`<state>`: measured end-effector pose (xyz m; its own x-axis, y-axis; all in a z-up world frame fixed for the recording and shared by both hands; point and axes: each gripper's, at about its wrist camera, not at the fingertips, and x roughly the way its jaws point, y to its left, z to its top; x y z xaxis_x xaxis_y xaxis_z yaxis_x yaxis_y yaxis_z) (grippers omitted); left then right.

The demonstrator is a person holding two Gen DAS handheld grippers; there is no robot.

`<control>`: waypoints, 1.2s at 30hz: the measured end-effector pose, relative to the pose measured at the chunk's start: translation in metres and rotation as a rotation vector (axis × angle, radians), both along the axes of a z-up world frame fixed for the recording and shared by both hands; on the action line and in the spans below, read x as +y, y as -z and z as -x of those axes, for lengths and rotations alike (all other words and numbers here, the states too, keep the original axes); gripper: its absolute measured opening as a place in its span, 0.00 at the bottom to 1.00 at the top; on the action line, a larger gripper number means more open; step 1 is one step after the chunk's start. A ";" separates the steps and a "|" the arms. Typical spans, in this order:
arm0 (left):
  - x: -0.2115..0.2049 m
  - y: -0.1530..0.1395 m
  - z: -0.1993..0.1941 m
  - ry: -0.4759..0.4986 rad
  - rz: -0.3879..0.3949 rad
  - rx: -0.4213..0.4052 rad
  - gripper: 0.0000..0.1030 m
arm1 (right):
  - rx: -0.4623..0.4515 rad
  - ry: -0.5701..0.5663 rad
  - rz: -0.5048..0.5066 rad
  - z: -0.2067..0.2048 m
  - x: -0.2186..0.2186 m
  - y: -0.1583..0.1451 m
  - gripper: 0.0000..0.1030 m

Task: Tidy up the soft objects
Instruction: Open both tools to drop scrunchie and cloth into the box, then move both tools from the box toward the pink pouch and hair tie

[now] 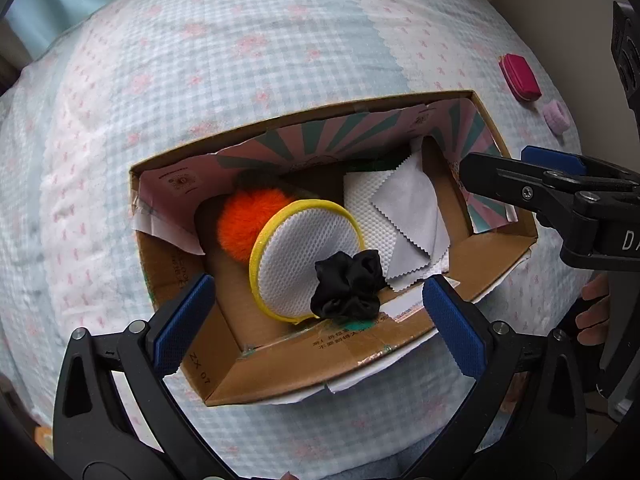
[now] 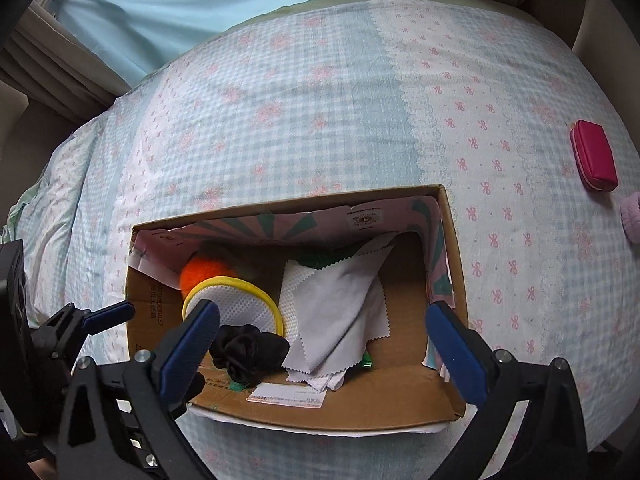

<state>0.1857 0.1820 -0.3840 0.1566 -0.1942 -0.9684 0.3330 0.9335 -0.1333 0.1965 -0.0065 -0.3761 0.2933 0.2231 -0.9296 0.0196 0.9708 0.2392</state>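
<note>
Both claws hang open over a cardboard box [image 1: 280, 376] of soft things on a bed.

The black scrunchie [image 1: 348, 284] lies in the box between the spread fingers of the left gripper [image 1: 320, 320], untouched, on a yellow-rimmed mesh pad [image 1: 304, 248] beside an orange pompom [image 1: 244, 224] and pinked grey cloths [image 1: 404, 220]. The right gripper [image 2: 324, 344] also stands wide, holding nothing, over the cloths. A red pouch [image 2: 594, 156] and a pink scrunchie [image 1: 556, 116] lie on the quilt [image 2: 320, 100], well apart from the box.

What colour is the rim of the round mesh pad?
Yellow rim, white mesh; clearest in the left wrist view.
</note>
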 end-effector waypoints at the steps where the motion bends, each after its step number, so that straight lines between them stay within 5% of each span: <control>1: 0.002 -0.002 0.002 -0.006 -0.002 -0.004 1.00 | -0.005 -0.003 -0.001 0.003 0.000 -0.002 1.00; 11: 0.012 -0.044 0.022 -0.042 -0.022 -0.089 1.00 | -0.095 -0.024 -0.002 0.028 0.002 -0.042 1.00; 23: 0.024 -0.146 0.054 -0.119 -0.031 -0.273 1.00 | -0.214 -0.028 0.095 0.080 0.003 -0.139 1.00; 36: -0.057 -0.205 0.040 -0.040 0.008 -0.422 1.00 | -0.371 0.244 0.162 0.129 -0.108 -0.204 1.00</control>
<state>0.1459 0.1247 -0.1786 0.5470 -0.1872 -0.8159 0.3234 0.9463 -0.0003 0.0676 -0.1144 -0.1723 0.6381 -0.0328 -0.7693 0.1940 0.9737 0.1193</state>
